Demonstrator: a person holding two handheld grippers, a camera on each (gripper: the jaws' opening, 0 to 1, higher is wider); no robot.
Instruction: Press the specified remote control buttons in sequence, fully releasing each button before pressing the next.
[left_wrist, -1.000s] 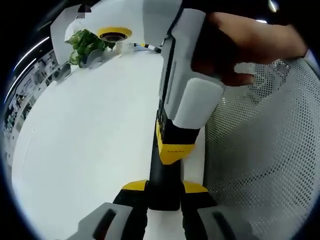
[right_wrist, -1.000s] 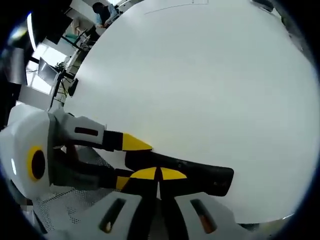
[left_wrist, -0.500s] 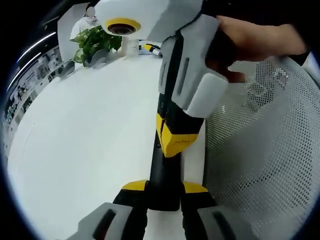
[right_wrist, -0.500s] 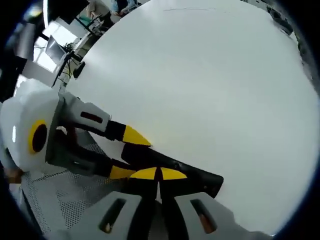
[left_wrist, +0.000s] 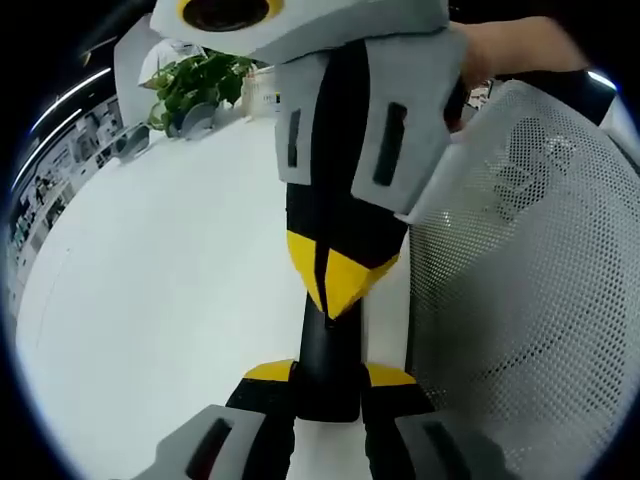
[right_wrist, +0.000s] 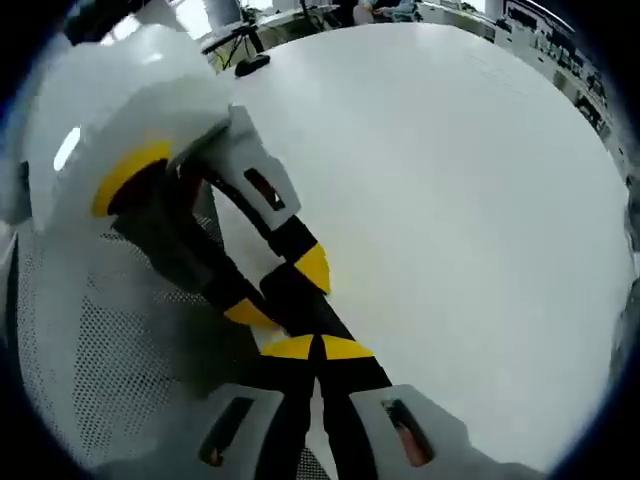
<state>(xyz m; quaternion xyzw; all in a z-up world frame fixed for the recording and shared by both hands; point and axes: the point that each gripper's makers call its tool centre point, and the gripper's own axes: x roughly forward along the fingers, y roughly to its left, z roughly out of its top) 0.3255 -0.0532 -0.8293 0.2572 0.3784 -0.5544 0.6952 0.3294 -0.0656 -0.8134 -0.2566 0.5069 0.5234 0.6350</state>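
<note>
Where white table (left_wrist: 150, 290) spreads, potted plant (left_wrist: 195, 85) behind, mesh chair (left_wrist: 520, 300) beside

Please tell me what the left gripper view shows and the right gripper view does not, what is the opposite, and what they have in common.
The left gripper view has a potted green plant at the far edge of the white table, and a hand holding the right gripper.

The right gripper view has the left gripper reaching in, and a dark stand at the table's far edge.

Both show the black remote control, clamped by the left gripper with the right gripper's shut tips on it, and white mesh beside the table.
</note>
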